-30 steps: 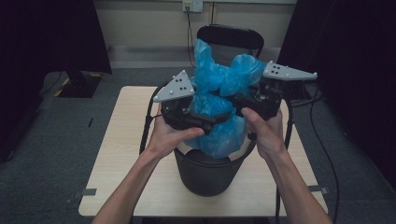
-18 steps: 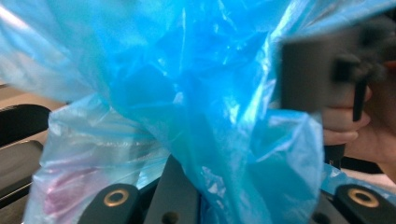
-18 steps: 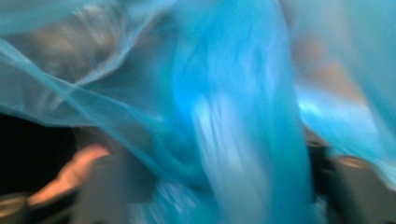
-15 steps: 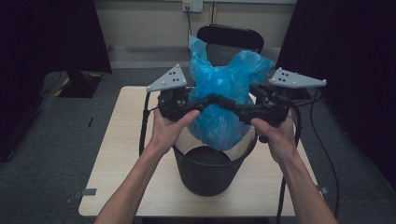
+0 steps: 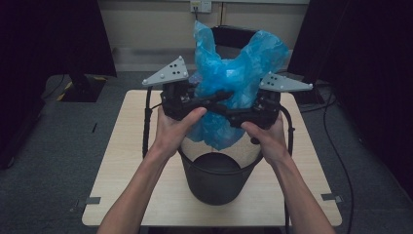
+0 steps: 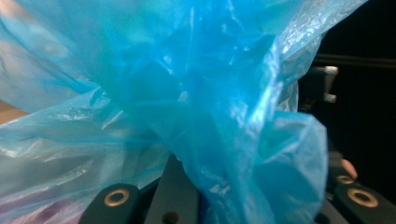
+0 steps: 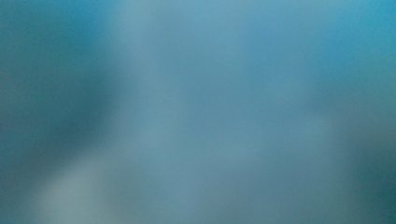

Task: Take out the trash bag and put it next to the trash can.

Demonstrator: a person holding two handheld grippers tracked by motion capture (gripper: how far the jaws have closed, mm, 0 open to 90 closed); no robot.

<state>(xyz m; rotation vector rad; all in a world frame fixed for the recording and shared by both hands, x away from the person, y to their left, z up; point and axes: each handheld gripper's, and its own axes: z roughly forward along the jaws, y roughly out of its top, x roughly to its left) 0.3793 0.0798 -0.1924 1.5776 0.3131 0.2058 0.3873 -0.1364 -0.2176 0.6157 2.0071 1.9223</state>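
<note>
A crumpled blue plastic bag point(image 5: 234, 73) hangs over a black bin point(image 5: 219, 180) that stands on the table. My left gripper point(image 5: 216, 97) reaches into the bag from the left. Its jaws have just been closing and now pinch a bunch of the film point(image 6: 196, 93). From the right, my right gripper point(image 5: 234, 117) lies against the bag. Its jaws have just been opening, and the film point(image 7: 198, 112) is a blue blur pressed close to its camera. The bag's lower end dangles just above the bin's mouth.
The bin stands near the front middle of a light wooden table point(image 5: 122, 195). A dark chair point(image 5: 234, 34) is behind the table's far edge. Black cables point(image 5: 146, 122) hang from both grippers along the bin's sides.
The bag has been drawn up out of the bin and its top stands taller. The right hand has sunk a little. The left hand has stayed about where it was.
</note>
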